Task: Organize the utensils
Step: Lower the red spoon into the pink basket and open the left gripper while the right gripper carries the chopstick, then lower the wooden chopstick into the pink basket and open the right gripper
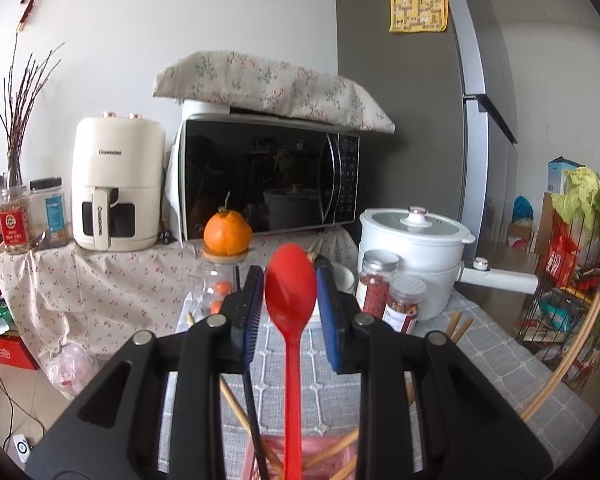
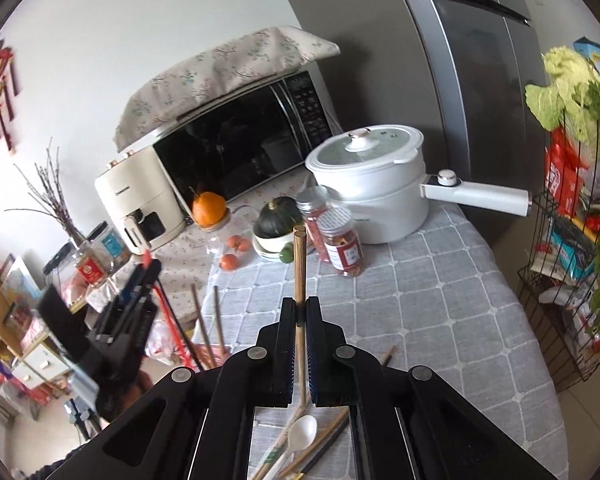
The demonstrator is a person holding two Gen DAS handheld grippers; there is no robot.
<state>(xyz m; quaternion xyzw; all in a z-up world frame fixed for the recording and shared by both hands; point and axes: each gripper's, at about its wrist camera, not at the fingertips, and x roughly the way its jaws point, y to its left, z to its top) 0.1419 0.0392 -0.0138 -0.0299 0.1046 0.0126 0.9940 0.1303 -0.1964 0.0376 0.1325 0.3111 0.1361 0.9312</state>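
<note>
Left wrist, air fryer [image 1: 116,184] reads "CHANGHONG"

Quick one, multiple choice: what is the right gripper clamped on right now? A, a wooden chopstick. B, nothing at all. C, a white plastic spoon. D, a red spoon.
A: in the right wrist view the right gripper is shut on a wooden chopstick that sticks up between its pads, while the white plastic spoon lies on the table below.

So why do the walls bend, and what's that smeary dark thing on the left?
Both wrist views: fisheye lenses bow the fridge edges and leave dark corners. Right wrist view: the smear is the left gripper, motion-blurred; the chopsticks look sharp. Left wrist view: the microwave door mirrors the room.
</note>
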